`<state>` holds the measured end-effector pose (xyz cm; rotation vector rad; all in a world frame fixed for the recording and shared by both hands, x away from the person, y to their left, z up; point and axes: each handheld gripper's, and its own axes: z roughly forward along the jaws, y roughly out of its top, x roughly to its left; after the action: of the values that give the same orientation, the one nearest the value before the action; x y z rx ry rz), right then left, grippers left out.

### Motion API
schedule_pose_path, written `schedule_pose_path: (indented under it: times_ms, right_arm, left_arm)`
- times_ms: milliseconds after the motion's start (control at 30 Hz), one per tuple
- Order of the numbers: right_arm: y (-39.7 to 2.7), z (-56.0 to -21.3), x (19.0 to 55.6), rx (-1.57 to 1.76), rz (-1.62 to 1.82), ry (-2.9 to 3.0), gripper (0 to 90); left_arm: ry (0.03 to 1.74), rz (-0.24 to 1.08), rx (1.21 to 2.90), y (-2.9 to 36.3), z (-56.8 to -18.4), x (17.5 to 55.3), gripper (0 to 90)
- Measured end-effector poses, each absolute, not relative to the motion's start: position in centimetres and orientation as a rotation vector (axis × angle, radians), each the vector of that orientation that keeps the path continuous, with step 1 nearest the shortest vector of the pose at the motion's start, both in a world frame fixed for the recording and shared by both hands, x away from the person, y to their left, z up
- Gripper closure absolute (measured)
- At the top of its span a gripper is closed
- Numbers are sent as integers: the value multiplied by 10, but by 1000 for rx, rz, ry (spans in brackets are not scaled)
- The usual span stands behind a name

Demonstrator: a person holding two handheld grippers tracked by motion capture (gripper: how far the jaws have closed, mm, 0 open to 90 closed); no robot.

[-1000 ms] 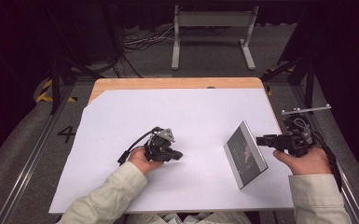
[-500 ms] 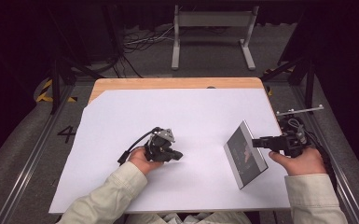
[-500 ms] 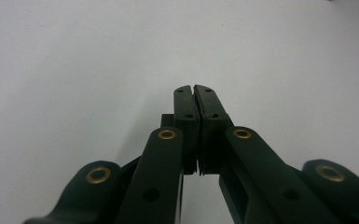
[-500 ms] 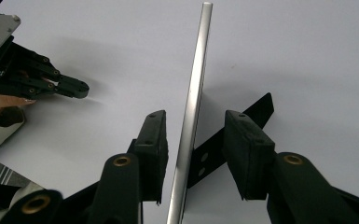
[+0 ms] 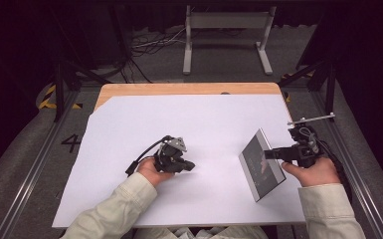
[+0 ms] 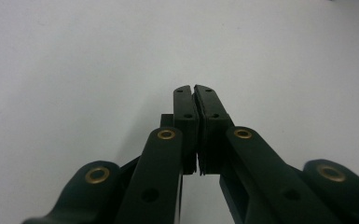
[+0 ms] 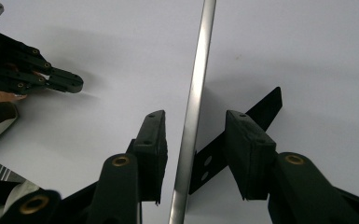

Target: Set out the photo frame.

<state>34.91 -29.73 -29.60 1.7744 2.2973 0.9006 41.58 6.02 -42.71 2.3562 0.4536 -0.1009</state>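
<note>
The picture frame (image 5: 262, 164) stands tilted on the white table (image 5: 204, 119), propped on its black back stand (image 7: 233, 140), at about four o'clock from the table's middle in the high view. Its dark glass front faces toward nine o'clock and its metal edge catches the light. In the right gripper view the frame (image 7: 193, 112) shows edge-on as a thin silver strip that runs from twelve o'clock down to six o'clock, between the two black jaws.

The right gripper (image 5: 271, 153) comes in at the frame from three o'clock in the high view, held in the person's right hand (image 5: 313, 172). Its jaws stand partly apart, one on each side of the frame's edge, and in the right gripper view a gap shows between each pad and the metal strip, so the right gripper (image 7: 196, 144) presses on nothing.

The left gripper (image 5: 189, 166) rests on the table well apart from the frame, at about nine o'clock from it, in the person's left hand (image 5: 151, 172). In the left gripper view its jaws meet pad to pad with nothing between them, over bare white table (image 6: 74, 56). The left gripper (image 7: 70, 84) also shows at ten o'clock in the right gripper view.
</note>
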Motion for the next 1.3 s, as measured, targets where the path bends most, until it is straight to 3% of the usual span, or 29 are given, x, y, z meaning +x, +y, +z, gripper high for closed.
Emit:
schedule_pose_path:
  times_ms: [900, 1300]
  right_arm:
    - [-285, -313, 359, 1774, 831, 2367, 626]
    - [-281, -312, 360, 1759, 771, 2370, 768]
  left_arm:
    - [446, -99, 2352, 59, -427, 416, 866]
    - [458, -101, 2352, 60, -426, 415, 865]
